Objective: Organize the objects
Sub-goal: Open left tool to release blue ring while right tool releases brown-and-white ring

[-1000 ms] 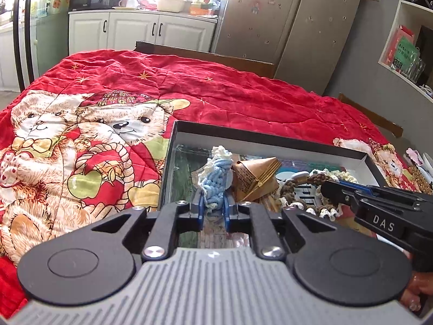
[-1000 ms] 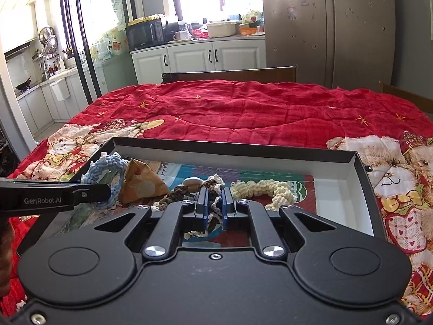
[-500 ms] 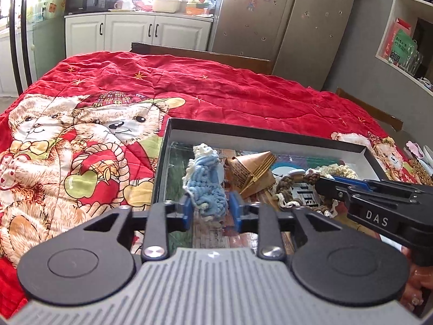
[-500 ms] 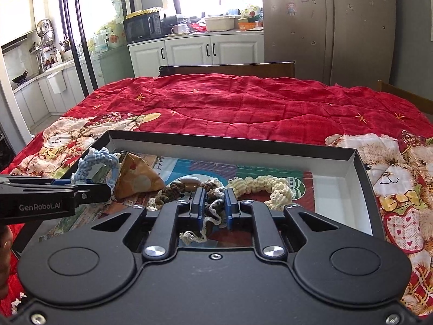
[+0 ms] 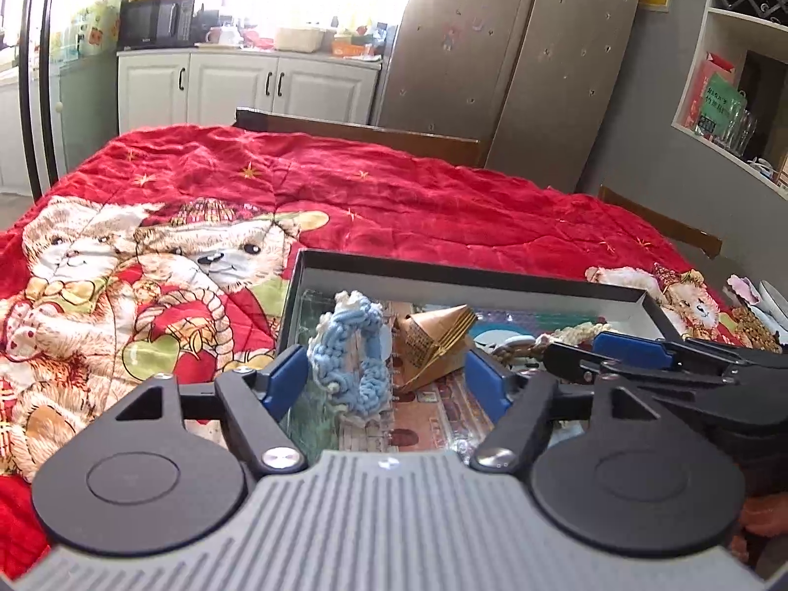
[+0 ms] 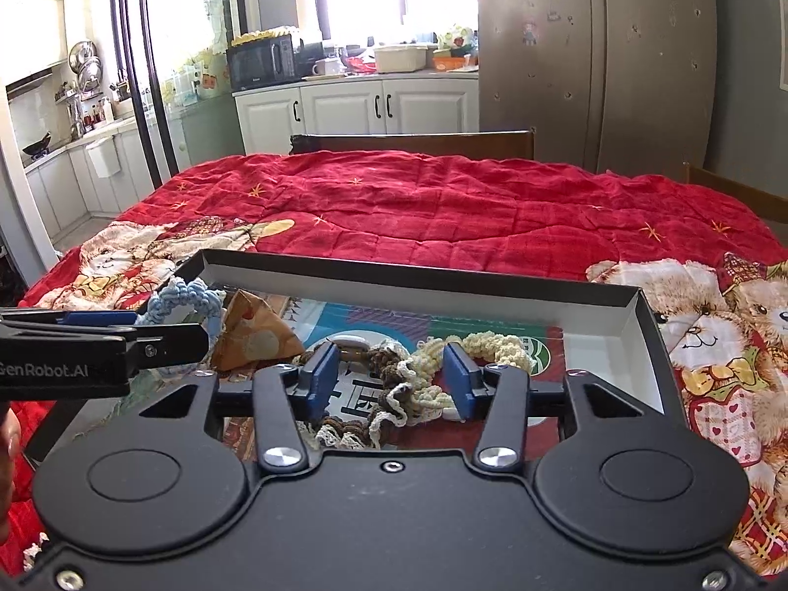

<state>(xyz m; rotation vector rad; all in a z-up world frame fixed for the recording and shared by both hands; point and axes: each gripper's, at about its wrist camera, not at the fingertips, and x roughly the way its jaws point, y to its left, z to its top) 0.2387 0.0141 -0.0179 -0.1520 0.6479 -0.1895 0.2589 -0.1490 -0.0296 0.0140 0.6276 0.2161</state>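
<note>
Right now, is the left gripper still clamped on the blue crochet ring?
No. The left gripper is opening, its blue pads clear of the blue crochet ring, which stands in the tray.

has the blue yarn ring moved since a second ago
Yes. The blue yarn ring has shifted left toward the tray's left wall, away from the paper cone, and now stands free between the opening jaws.

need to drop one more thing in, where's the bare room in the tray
Free: the tray's right end, between the cream ring and the right wall. Crowded: left and middle, with the blue ring, paper cone and brown ring.
</note>
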